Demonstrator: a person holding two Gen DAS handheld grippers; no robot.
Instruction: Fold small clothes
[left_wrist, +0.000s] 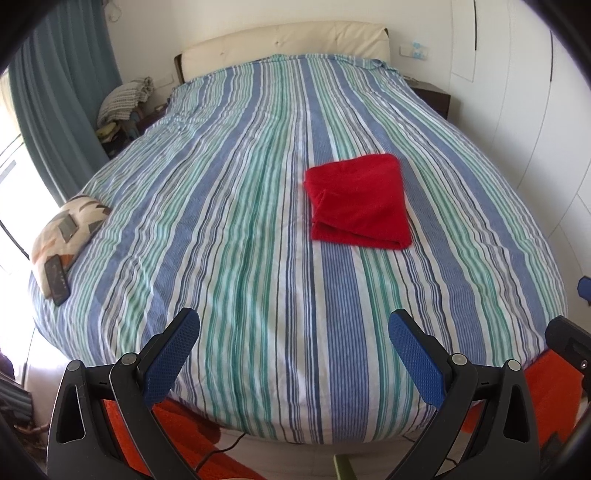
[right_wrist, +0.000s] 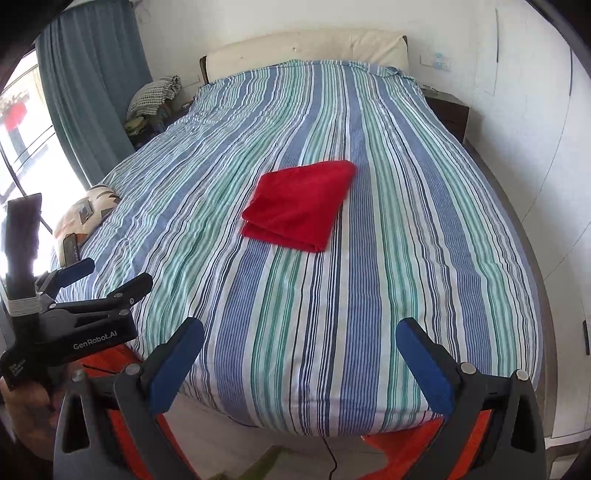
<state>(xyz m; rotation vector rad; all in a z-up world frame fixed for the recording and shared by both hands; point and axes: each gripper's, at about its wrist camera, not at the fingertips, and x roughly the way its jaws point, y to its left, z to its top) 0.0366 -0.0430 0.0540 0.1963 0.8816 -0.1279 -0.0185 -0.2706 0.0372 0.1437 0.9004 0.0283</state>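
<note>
Red garment (left_wrist: 358, 201), folded into a compact rectangle, lying flat on the striped bedspread (left_wrist: 236, 221) near the middle of the bed, a little right of centre in the left wrist view; layered edges are showing along its near-left side. Risk, as judged: the stacked layers are sitting loose, so a pinch taking only the top ply, or a drag across the soft cover, could be pulling the fold open or bunching the bedspread beneath it. Left tongs (left_wrist: 293, 334) are hovering over the foot of the bed, spread wide, gripping nothing, well apart from the garment. Right tongs (right_wrist: 299, 345) are hanging likewise at the foot edge, spread wide and empty. A patterned cushion (left_wrist: 66, 225) with a phone (left_wrist: 57, 280) is resting at the left edge
</note>
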